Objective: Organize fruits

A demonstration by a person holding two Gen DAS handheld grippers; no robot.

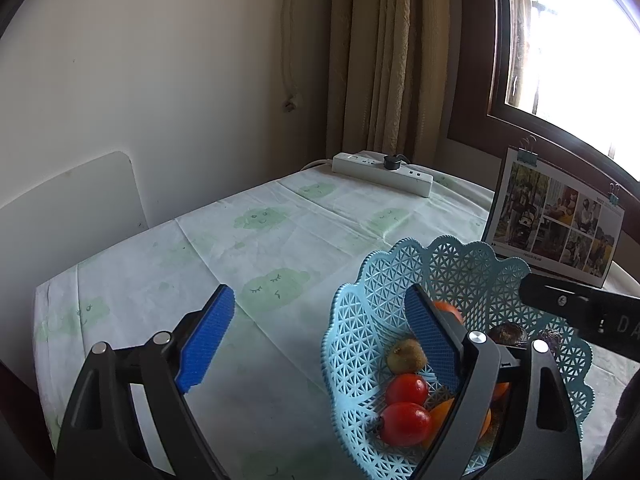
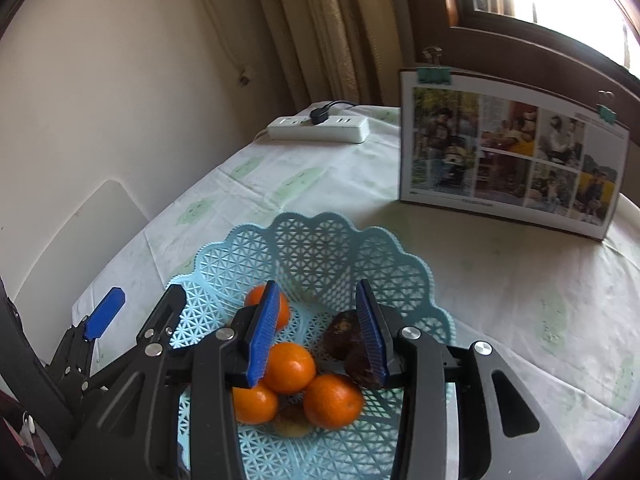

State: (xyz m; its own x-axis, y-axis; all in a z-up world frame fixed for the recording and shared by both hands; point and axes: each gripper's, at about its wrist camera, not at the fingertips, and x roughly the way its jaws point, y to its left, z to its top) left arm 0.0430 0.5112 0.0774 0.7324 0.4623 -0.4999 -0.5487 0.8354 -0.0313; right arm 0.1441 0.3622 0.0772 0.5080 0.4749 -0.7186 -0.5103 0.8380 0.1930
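My right gripper (image 2: 316, 328) hangs over the basket (image 2: 316, 248), jaws wide, holding nothing. Left gripper (image 1: 320, 336) is wide too and empty, one finger inside the rim, the other over the cloth (image 1: 260, 240). Looks like the tail end: all fruit I can see is in the basket, none on the table w/in view. Next: prob. back out clean w/o snagging the lattice. Oranges (image 2: 290, 366) bright, tomatoes (image 1: 406, 388) glossy, kiwi (image 1: 406, 355) fuzzy, two dark wrinkled fruits (image 2: 340, 334) on the right.
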